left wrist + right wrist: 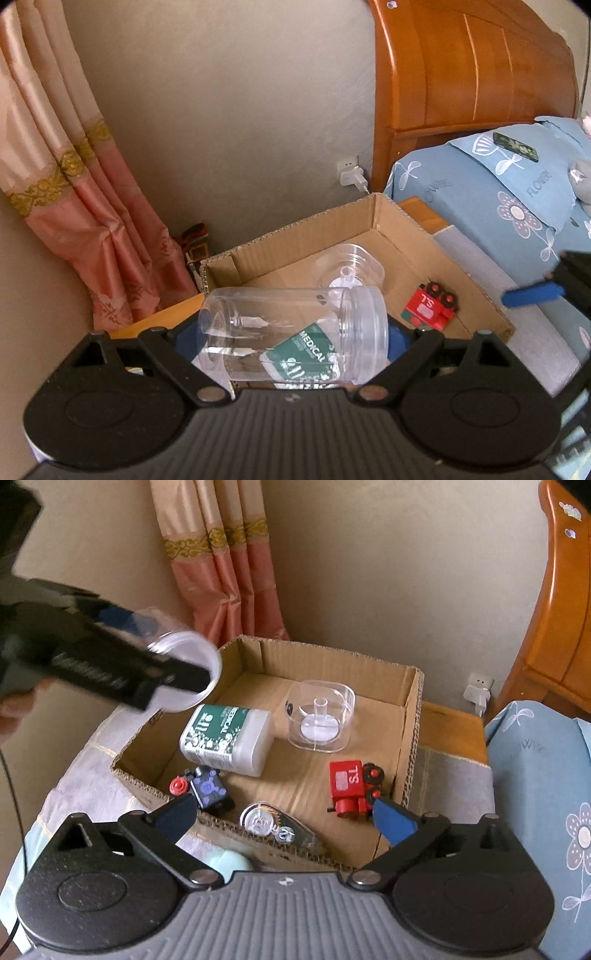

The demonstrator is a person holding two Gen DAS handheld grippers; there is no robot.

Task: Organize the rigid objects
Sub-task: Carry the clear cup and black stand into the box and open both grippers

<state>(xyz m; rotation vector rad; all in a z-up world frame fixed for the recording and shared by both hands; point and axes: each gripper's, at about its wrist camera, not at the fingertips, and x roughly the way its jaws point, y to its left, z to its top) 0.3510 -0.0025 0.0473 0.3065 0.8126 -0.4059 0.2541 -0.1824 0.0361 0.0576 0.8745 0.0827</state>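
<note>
Bedroom corner: an open cardboard box between a pink curtain and the bed.

The left tongs grip a clear jar lying sideways between their pads, above the box's near edge. The right tongs stand wide apart with nothing between them, over the box. Inside lie a green-labelled medical bottle, a clear lidded case, a red toy train, a blue toy and a tape dispenser.

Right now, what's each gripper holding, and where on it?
Left gripper: clear plastic jar, clamped sideways, pads on its two ends. Right gripper: open, holding nothing, over the cardboard box.
</note>
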